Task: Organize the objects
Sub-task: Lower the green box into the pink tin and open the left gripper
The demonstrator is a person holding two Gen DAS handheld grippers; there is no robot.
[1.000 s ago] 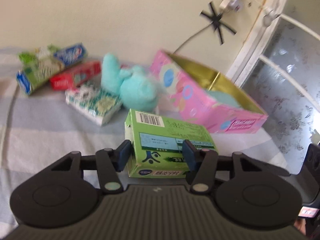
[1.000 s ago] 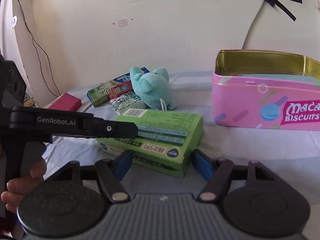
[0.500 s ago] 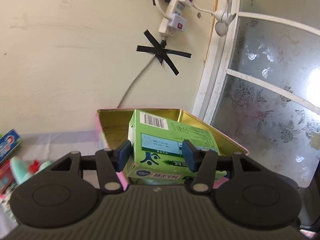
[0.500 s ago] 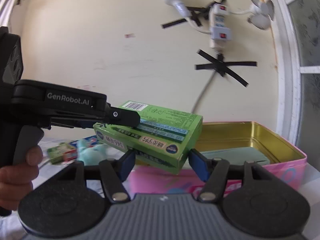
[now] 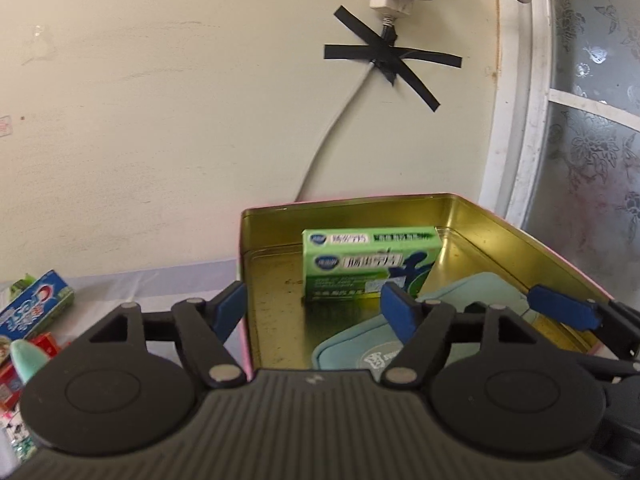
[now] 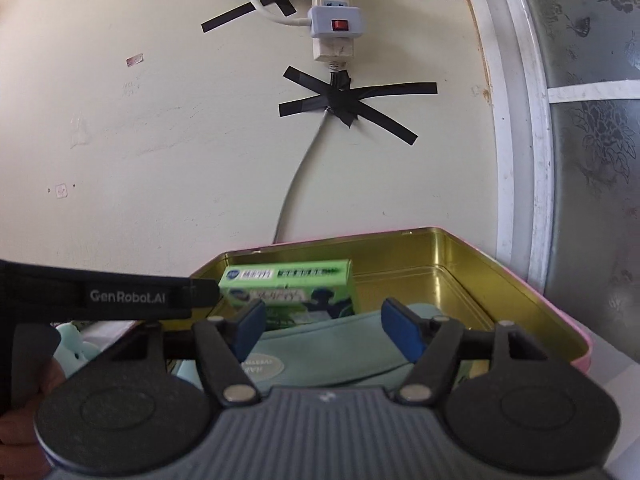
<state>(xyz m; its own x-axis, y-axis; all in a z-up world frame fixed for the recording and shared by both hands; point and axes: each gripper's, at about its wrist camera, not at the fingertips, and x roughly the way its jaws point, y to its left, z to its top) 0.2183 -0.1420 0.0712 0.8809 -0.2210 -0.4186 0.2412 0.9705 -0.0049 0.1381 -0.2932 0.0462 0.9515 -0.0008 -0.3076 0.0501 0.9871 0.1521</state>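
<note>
Green box (image 5: 370, 264) sits w/ pouch (image 5: 360, 344) inside tin (image 5: 520, 236), frame centre; left gripper (image 5: 314, 308) & right gripper (image 6: 322, 326) both opening, nothing between jaws, box let go for storage

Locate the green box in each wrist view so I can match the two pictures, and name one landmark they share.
Left wrist: the green box stands mid-frame inside the gold tin, against its far wall, beyond the teal pouch.
Right wrist: the green box is left of centre, at the tin's far-left corner.
Shared landmark: the black tape cross on the wall above the tin.
</note>
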